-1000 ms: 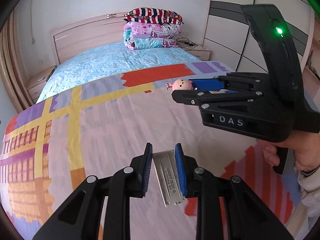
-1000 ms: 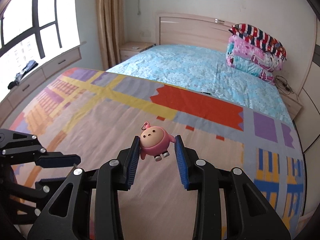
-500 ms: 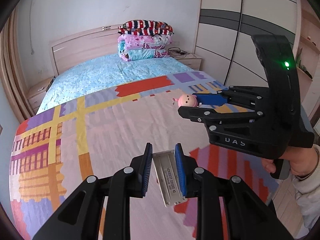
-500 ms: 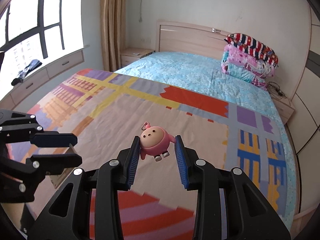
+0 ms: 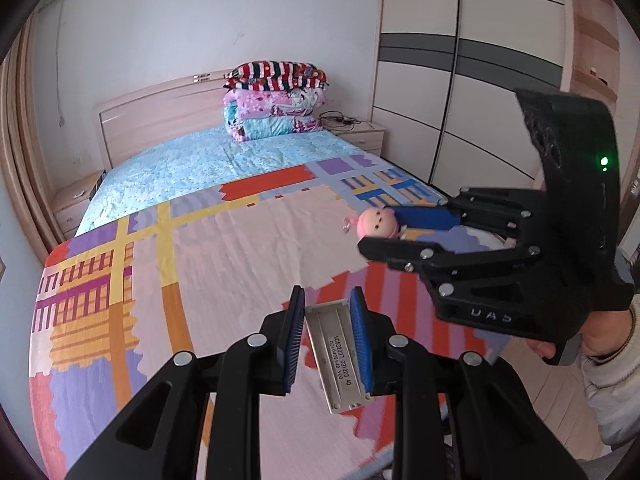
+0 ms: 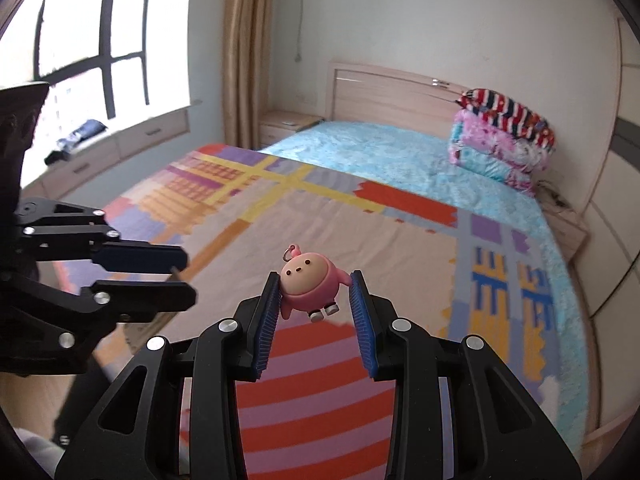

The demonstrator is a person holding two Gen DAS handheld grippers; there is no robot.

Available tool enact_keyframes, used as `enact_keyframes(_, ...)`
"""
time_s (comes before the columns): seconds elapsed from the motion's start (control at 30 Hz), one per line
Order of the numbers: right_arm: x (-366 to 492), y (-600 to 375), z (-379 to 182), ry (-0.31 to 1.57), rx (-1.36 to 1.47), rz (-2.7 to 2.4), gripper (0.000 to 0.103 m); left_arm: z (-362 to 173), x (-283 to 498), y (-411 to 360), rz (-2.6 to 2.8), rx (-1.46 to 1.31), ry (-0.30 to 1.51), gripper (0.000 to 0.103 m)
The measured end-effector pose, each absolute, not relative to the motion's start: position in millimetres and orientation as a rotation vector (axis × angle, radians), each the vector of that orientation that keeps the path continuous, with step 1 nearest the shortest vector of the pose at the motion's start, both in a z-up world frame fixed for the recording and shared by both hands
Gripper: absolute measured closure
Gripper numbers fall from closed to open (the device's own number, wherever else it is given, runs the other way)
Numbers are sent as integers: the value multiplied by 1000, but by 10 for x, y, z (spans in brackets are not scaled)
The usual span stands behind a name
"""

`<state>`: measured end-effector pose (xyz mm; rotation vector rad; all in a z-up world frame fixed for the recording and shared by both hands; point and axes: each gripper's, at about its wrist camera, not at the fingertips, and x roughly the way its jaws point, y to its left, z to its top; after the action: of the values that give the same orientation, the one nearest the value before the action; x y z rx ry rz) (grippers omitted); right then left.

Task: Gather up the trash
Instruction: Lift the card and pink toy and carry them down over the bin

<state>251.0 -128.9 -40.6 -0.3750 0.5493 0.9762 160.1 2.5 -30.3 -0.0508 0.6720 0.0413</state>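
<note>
My left gripper (image 5: 327,322) is shut on a flat grey plastic cover (image 5: 335,354) with a printed label, held in the air above the foot of the bed. My right gripper (image 6: 314,300) is shut on a small pink doll keychain (image 6: 310,286), also held above the bed. In the left wrist view the right gripper (image 5: 394,236) is at the right with the pink doll (image 5: 378,222) at its tip. In the right wrist view the left gripper (image 6: 176,276) is at the left.
A bed with a colourful patchwork blanket (image 5: 224,264) and a blue sheet (image 5: 208,164) fills the room. Folded quilts (image 5: 276,104) lie by the headboard. A wardrobe (image 5: 460,80) stands to the right, nightstands (image 6: 284,128) on both sides, a window bench (image 6: 104,152) to the left. Wooden floor (image 5: 544,392) shows beyond the bed's foot.
Both grippers have pulled back from the bed and risen, each keeping its object. The foot edge of the bed and the floor have come into view.
</note>
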Motion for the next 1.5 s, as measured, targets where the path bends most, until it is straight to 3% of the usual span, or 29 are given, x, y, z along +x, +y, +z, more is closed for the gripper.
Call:
enact_keyframes(0.6, 1654, -1792, -716, 535, -359, 991, 68, -720, 825, -328, 9, -93, 733, 80)
enact_keyframes(1.5, 1107, -1870, -1873, 838, -355, 1086, 68, -1896, 520, -378, -24, -239, 986, 80)
